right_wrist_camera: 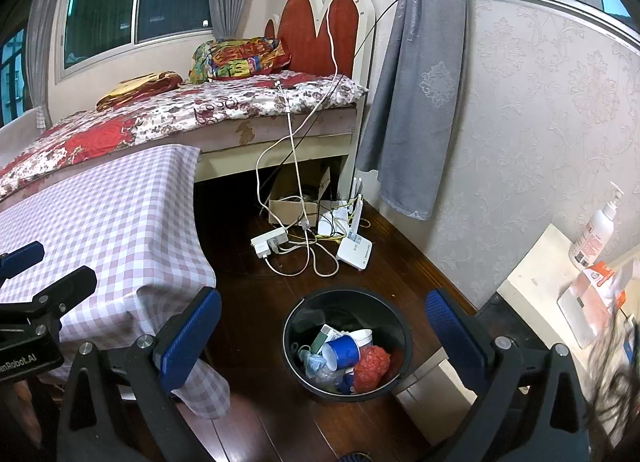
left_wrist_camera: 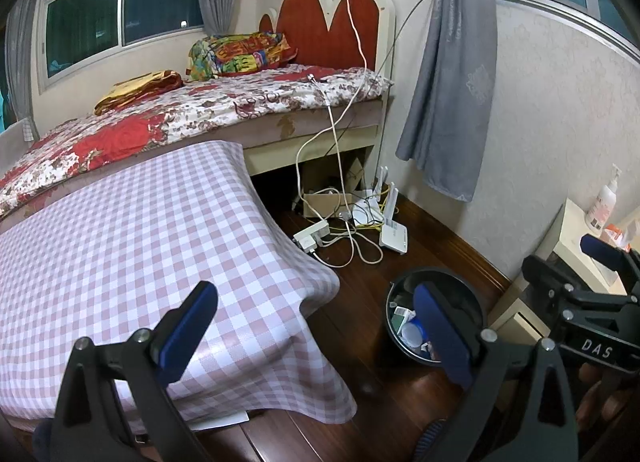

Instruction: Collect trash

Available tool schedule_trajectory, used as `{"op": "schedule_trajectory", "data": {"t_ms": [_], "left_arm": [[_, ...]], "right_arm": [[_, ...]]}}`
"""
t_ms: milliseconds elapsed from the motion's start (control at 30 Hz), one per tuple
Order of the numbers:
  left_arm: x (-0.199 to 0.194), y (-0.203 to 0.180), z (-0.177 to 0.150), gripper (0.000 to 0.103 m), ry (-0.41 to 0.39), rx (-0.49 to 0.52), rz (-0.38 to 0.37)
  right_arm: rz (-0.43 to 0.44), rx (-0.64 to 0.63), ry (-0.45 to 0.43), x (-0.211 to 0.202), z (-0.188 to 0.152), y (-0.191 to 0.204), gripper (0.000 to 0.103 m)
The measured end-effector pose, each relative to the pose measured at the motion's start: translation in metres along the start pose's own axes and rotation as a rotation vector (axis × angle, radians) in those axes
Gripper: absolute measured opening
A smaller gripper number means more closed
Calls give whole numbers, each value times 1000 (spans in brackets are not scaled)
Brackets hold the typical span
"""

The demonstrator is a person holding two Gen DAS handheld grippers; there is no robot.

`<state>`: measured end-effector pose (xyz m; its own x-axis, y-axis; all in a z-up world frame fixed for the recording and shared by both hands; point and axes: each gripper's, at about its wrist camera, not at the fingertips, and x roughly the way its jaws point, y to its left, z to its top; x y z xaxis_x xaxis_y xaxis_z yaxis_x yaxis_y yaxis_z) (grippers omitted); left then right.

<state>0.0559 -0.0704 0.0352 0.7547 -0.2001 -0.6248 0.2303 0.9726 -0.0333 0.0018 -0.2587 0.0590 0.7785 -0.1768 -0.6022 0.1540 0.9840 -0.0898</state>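
A black trash bin (right_wrist_camera: 344, 304) stands on the dark wood floor and holds a blue cup (right_wrist_camera: 342, 350), a red crumpled bag (right_wrist_camera: 372, 366), a white cup (right_wrist_camera: 362, 336) and clear plastic. My right gripper (right_wrist_camera: 324, 322) hovers above the bin, open, nothing between its blue pads. My left gripper (left_wrist_camera: 316, 326) is open and empty too, over the corner of the pink checked table (left_wrist_camera: 140, 242), with the bin (left_wrist_camera: 452, 294) behind its right finger. The left gripper (right_wrist_camera: 52, 270) also shows at the left edge of the right wrist view, and the right gripper (left_wrist_camera: 572, 258) at the right of the left wrist view.
A bed (right_wrist_camera: 180, 114) with a floral cover lies behind the table. On the floor beyond the bin lie a power strip (right_wrist_camera: 270, 242), a tangle of white cables and a router (right_wrist_camera: 354, 250). A white cabinet (right_wrist_camera: 540, 274) at the right carries a pump bottle (right_wrist_camera: 596, 230) and a packet.
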Motion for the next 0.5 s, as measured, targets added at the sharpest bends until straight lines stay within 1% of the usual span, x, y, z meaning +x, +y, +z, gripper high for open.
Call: {"op": "schedule_trajectory", "data": {"t_ms": [500], "left_arm": [[2, -1, 2, 99, 1, 11, 10]], "right_arm": [[0, 1, 2, 2, 1, -2, 103]]}}
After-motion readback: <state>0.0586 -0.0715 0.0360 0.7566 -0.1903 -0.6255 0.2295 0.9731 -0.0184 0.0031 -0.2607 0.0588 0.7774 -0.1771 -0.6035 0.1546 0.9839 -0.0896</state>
